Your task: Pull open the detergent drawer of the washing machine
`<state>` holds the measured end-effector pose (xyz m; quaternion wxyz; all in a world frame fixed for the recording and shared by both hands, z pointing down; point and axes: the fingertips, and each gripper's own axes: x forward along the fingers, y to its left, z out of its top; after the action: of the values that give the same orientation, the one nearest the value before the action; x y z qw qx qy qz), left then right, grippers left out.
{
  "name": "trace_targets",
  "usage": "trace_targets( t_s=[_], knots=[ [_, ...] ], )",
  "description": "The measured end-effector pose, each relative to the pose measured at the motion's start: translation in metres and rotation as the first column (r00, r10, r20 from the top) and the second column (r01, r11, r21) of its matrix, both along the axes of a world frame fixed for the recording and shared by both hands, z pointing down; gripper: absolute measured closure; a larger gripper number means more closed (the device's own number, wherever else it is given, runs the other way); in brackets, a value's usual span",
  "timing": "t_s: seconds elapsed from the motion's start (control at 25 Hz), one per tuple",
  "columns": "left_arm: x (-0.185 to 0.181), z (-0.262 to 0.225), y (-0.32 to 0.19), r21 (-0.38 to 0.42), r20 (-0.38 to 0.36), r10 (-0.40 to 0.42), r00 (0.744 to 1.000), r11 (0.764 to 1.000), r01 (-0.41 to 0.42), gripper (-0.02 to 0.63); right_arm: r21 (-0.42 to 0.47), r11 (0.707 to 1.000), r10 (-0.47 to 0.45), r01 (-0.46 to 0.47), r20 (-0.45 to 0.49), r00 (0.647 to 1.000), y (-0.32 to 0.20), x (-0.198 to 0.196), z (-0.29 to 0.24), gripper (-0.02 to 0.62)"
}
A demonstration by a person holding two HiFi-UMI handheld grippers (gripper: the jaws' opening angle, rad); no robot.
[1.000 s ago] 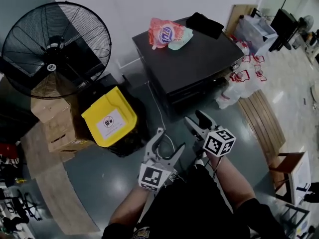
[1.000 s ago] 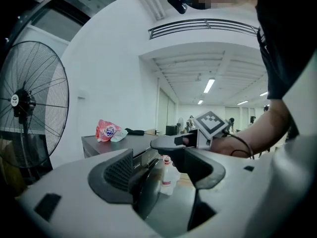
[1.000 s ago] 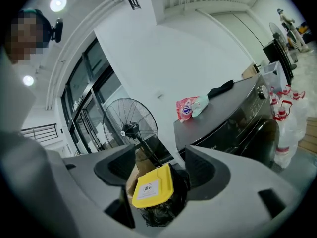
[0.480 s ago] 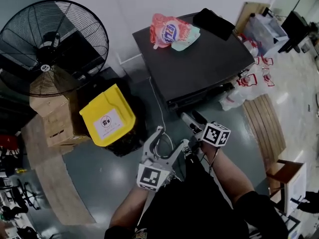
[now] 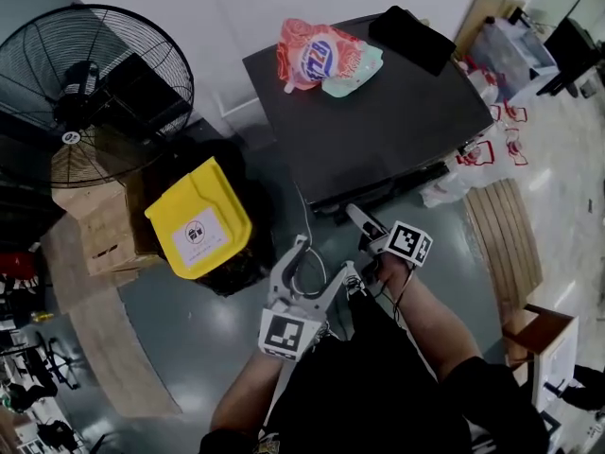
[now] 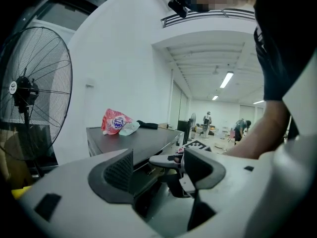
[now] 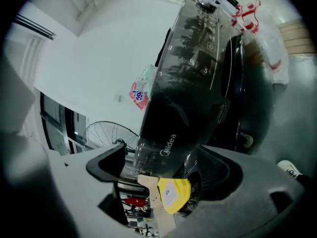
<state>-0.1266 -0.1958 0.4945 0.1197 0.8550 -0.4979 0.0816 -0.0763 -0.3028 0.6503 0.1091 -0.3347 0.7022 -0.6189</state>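
At the left I see a standing fan and a yellow bin on the floor. My left gripper hangs before the washing machine, its jaws apart and holding nothing. My right gripper is near the machine's front left corner. Its jaws are opening wide, and the shut detergent drawer shows between them, but the pads do not press it. A detergent pouch lies at the top's back left corner.

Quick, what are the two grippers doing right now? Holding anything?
Left gripper: open, empty.
Right gripper: jaws opening, nothing held between them, facing the washer.
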Motion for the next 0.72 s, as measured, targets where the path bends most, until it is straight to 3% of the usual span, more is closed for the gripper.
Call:
trace_targets(
  t_s=[0.12, 0.72],
  knots=[
    [0.000, 0.003, -0.010, -0.007, 0.000, -0.004, 1.000, 1.000, 0.004, 0.311, -0.065, 0.998, 0.028, -0.026, 0.030, 0.999, -0.008, 0.001, 0.010, 0.127],
    [-0.002, 0.016, -0.022, -0.021, 0.008, 0.007, 1.000, 1.000, -0.006, 0.311, -0.031, 0.999, 0.042, -0.039, 0.109, 0.993, -0.031, -0.007, 0.025, 0.112]
  ],
)
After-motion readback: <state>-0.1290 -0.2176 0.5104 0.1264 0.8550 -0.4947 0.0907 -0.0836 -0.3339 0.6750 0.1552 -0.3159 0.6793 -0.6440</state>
